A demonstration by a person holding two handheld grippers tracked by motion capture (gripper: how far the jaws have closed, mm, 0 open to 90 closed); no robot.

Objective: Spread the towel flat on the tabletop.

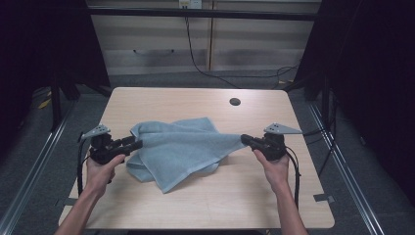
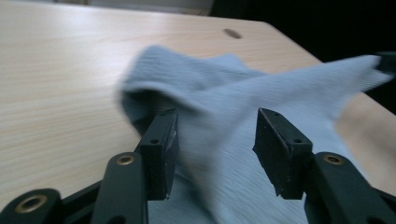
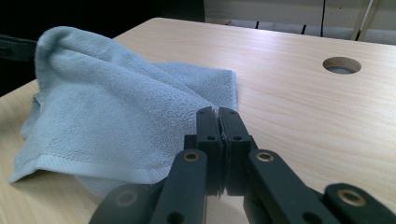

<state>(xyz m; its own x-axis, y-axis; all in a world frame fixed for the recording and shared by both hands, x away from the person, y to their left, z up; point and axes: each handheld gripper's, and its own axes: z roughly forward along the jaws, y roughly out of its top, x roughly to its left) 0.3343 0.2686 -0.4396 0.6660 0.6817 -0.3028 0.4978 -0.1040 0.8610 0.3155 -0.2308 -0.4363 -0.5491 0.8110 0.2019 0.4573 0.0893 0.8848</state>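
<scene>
High view: a pale wood table (image 1: 205,200) with a round cable hole (image 1: 235,102) at 12 o'clock is seen on grey floor between dark curtains, a crumpled blue towel (image 1: 178,149) lying mid-table, the left gripper (image 1: 133,143) at its 9 o'clock edge and the right gripper (image 1: 244,139) at 3 o'clock. Left gripper view: the jaws are parted about halfway, towel (image 2: 224,116) blurred between them, unpinched. Right gripper view: the jaws are clamped on a towel (image 3: 107,116) corner.

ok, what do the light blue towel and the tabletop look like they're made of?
Light blue towel: soft looped terry cloth, probably cotton; fuzzy matte pile, flat woven band along the hem. Pale wood-look tabletop: likely laminate over board; fine straight grain print, smooth low sheen, a round cable hole cut cleanly through it.
</scene>
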